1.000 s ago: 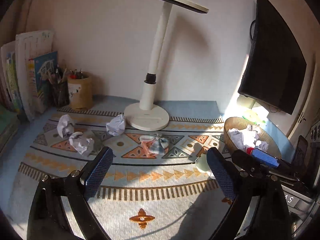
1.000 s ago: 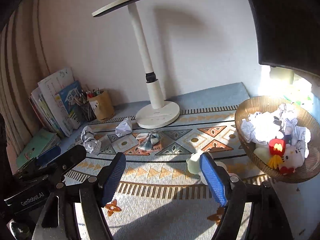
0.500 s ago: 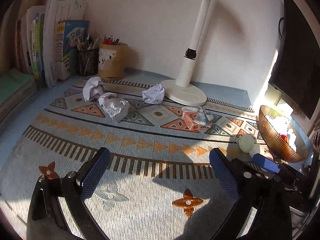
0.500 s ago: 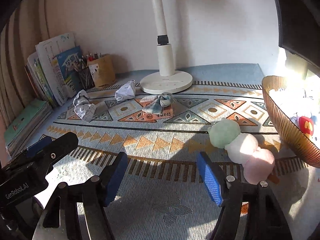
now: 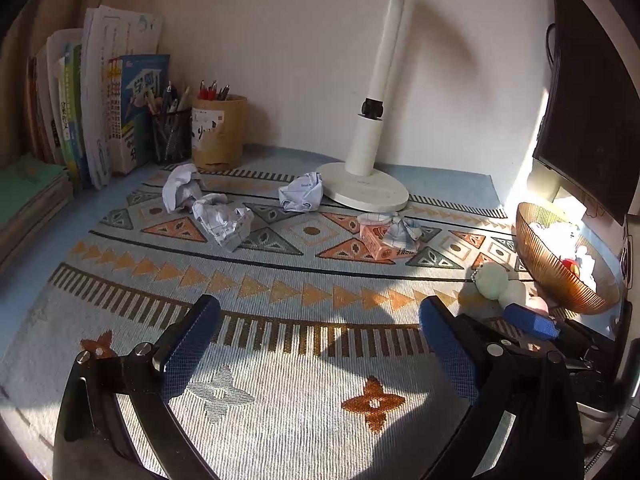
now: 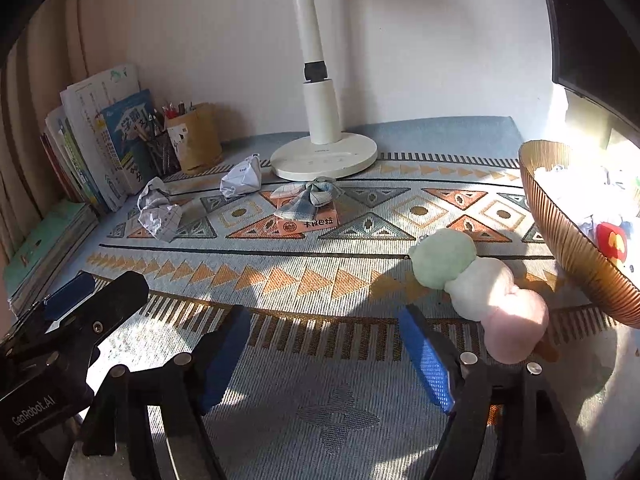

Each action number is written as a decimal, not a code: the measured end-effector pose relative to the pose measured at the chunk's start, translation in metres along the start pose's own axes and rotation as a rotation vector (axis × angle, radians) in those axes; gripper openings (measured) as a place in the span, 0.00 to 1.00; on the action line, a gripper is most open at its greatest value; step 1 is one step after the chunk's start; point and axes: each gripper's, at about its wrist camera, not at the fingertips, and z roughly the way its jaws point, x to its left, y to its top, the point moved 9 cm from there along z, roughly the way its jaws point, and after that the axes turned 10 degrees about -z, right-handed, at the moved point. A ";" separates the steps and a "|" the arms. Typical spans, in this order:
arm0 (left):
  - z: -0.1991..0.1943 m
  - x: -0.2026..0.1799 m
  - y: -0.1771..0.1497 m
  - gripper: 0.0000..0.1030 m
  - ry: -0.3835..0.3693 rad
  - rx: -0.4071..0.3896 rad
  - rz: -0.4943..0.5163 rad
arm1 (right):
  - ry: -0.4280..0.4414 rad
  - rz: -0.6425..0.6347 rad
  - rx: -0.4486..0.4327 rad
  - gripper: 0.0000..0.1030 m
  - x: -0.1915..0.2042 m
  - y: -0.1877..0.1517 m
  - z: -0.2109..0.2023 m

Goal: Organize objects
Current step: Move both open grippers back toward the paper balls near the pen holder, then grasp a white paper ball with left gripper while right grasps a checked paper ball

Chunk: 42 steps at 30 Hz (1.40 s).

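Observation:
Three crumpled paper balls lie on the patterned mat: one by the pen cups (image 5: pixel 181 186), one checked (image 5: pixel 222 222), one by the lamp base (image 5: pixel 301 197) (image 6: pixel 241 176). A plaid hair scrunchie (image 5: pixel 402 231) (image 6: pixel 310 196) rests on an orange box (image 5: pixel 376 240) (image 6: pixel 308 222). A green, white and pink plush (image 6: pixel 478 284) (image 5: pixel 500 286) lies beside the brown ribbed basket (image 6: pixel 576 248) (image 5: pixel 554 268). My left gripper (image 5: pixel 320 344) is open and empty low over the mat's near part. My right gripper (image 6: pixel 326 354) is open and empty, the plush just right of it.
A white desk lamp (image 5: pixel 366 184) stands at the back middle. Books (image 5: pixel 100 112) and two pen cups (image 5: pixel 218 130) fill the back left. A dark monitor (image 5: pixel 584 80) hangs at the right above the basket, which holds paper and small toys.
Both grippers have dropped lower and closer to the mat, and the left one has swung left. The plush now lies close by the right gripper. Both stay open.

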 end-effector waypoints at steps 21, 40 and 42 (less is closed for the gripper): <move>0.007 0.118 0.101 0.97 0.131 0.015 -0.210 | 0.157 -0.145 0.105 0.80 0.106 0.080 0.048; 0.153 0.147 0.124 0.94 0.047 0.174 -0.182 | 0.292 -0.076 0.158 0.55 0.181 0.102 0.159; 0.155 0.144 0.122 0.79 0.053 0.180 -0.164 | 0.293 -0.080 0.144 0.55 0.181 0.103 0.157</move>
